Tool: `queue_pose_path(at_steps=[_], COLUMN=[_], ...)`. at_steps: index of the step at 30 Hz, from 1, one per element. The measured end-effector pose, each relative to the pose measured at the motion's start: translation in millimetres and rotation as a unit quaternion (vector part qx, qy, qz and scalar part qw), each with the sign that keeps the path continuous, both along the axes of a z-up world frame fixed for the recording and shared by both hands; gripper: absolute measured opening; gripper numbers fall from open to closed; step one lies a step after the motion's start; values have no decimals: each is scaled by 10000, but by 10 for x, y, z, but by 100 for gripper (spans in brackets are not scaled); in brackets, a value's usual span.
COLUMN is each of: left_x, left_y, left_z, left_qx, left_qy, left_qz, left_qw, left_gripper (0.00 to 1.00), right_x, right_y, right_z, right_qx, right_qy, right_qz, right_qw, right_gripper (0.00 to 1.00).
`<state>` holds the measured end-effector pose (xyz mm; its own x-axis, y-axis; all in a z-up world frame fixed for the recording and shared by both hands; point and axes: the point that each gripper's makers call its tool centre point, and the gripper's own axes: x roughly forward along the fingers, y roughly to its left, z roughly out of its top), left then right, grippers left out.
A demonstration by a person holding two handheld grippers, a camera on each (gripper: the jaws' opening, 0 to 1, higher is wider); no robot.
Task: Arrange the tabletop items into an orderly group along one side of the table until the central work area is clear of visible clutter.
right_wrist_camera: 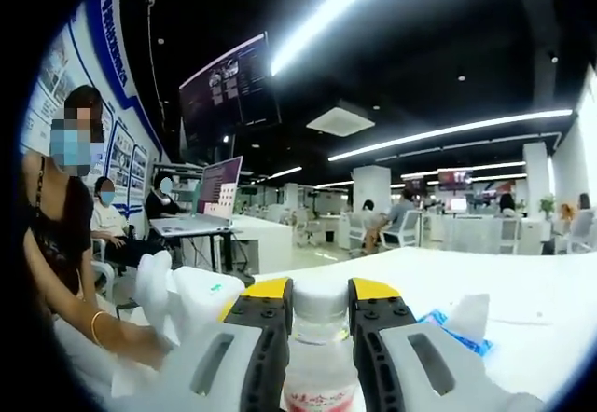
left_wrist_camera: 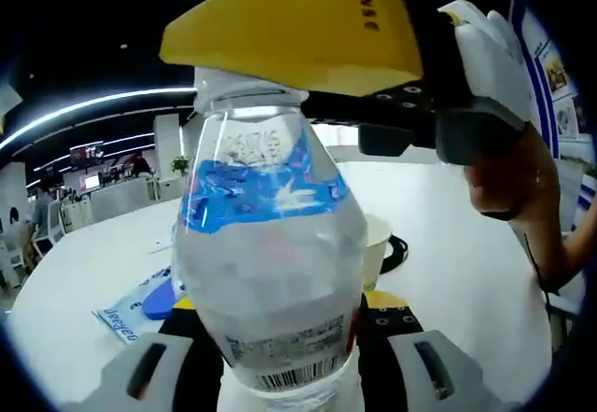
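A clear water bottle (left_wrist_camera: 270, 272) with a blue wavy label stands upright in the left gripper view. My left gripper (left_wrist_camera: 284, 302) is shut on its lower body, a yellow-tipped jaw on each side. The right gripper (left_wrist_camera: 280, 58), held by a white-gloved hand (left_wrist_camera: 494, 48), comes in from above and covers the bottle's top with its broad yellow jaw. In the right gripper view, my right gripper (right_wrist_camera: 320, 291) is shut on the bottle's white cap (right_wrist_camera: 320, 308), which sits between the two yellow tips.
The round white table (left_wrist_camera: 448, 244) carries a white cup (left_wrist_camera: 378, 244) and a black cable (left_wrist_camera: 399, 249) behind the bottle, and a blue-and-white packet (left_wrist_camera: 131, 314) at the left. Another blue-white packet (right_wrist_camera: 457, 328) lies right of my jaws. A seated person (right_wrist_camera: 65, 226) is at the left.
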<state>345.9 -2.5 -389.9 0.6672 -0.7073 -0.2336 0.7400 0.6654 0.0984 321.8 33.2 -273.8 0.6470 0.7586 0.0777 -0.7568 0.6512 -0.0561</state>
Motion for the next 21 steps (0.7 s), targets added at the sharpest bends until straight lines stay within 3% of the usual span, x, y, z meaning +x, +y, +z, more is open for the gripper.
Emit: queue_pose_path(at_steps=[6, 12, 18, 19, 21], left_x=[-35, -116, -256, -313, -368], left_y=[-20, -58, -108, -117, -130], left_z=[3, 12, 2, -8, -13], left_qx=[-75, -188, -105, 46, 113], left_qy=[16, 128, 229, 274, 317], left_qz=[-347, -1234, -2282, -2595, -2870], left_qw=[9994, 9921, 9733, 9653, 9573], left_gripper=[50, 49, 49, 49, 49], right_x=[-55, -37, -50, -95, -136], right_y=[21, 31, 10, 37, 66], right_z=[-62, -115, -105, -110, -120], right_qx=[-417, -712, -722, -721, -728], right_qy=[-41, 42, 129, 134, 129], right_qz=[387, 695, 924, 1092, 1242], right_qw=[9984, 9950, 9930, 9913, 9895], right_gripper=[28, 28, 33, 33, 32])
